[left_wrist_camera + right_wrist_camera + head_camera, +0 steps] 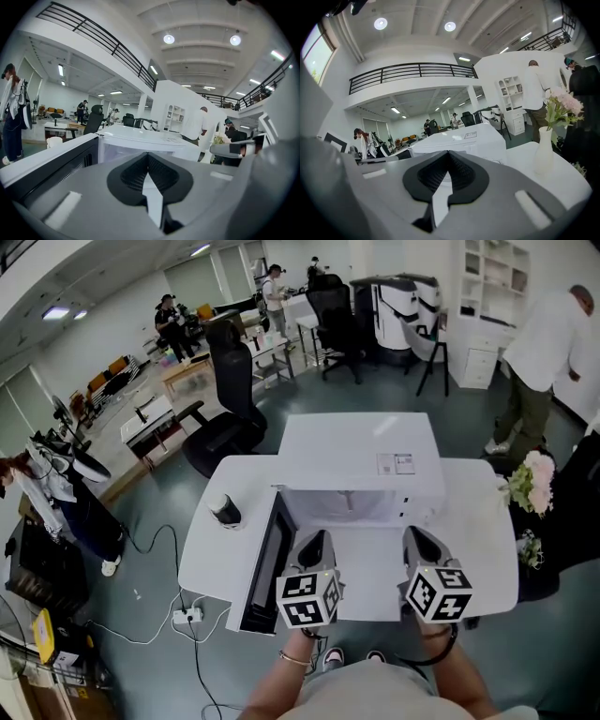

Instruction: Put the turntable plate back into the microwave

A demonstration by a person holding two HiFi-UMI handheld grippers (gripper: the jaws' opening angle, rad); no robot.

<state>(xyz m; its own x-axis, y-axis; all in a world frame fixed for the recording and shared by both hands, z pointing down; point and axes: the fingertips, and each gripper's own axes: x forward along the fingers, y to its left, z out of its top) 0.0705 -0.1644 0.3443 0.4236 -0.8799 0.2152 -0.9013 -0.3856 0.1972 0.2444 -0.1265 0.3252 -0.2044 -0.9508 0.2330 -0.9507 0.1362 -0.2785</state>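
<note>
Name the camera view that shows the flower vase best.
The right gripper view: the white vase stands whole on the table, flowers above. The head view looks down on the flowers; little vase shows. The left gripper view shows only small, distant flowers.

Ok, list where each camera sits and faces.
Head view: on the person's head, steeply down at table and open microwave; left gripper, right gripper, forearms show.
Left gripper view: rides the left gripper, facing the microwave's door; shut jaws show.
Right gripper view: rides the right gripper, facing microwave and vase; shut jaws show.
Shared: all see the microwave.
</note>
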